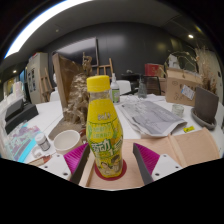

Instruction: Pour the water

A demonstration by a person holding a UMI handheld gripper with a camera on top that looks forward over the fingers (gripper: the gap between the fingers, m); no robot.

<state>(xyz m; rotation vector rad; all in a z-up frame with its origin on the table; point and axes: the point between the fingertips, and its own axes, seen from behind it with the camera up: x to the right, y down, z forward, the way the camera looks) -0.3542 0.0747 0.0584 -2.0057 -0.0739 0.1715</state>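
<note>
A yellow drink bottle (103,125) with an orange cap (98,83) stands upright on a red coaster (111,173), which lies on a light brown board (188,150). My gripper (112,156) is open around the bottle's lower part. The bottle stands between the pink pads (146,158), with a small gap at each side. A white cup (66,141) sits on the table just left of the left finger, beside the bottle.
A white table (60,118) holds newspapers (150,115) beyond the bottle to the right, a laptop (205,105) far right, a black device (20,112) at the left, and cardboard boxes (180,85) at the back.
</note>
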